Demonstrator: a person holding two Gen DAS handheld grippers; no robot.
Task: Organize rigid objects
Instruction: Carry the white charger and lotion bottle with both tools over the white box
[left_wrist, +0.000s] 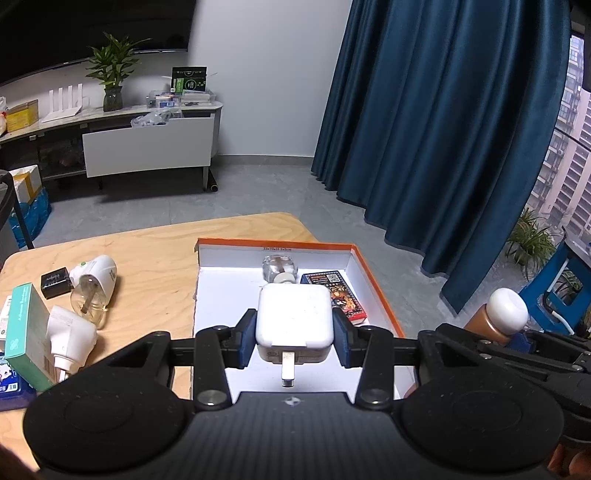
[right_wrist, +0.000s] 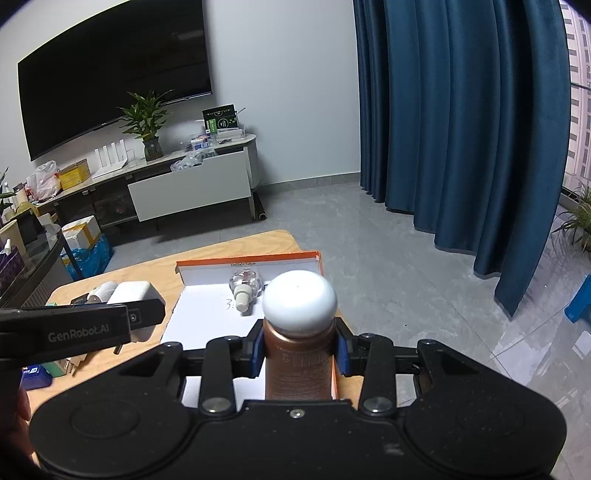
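Mid-carry: left gripper (left_wrist: 294, 338) pinched white charger (left_wrist: 293, 319), right gripper (right_wrist: 300, 349) clamped brown bottle (right_wrist: 298, 354), both over orange-rimmed box (left_wrist: 373, 280). Next, probably: lower into free floor space, then release.

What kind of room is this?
Probably a living room in a flat: a big dark TV on the wall, a long low cabinet under it, and tall blue curtains by the window.

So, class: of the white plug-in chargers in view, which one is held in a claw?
The square white charger, gripped by the left claw over the orange-rimmed box; the other white charger lies on the table.
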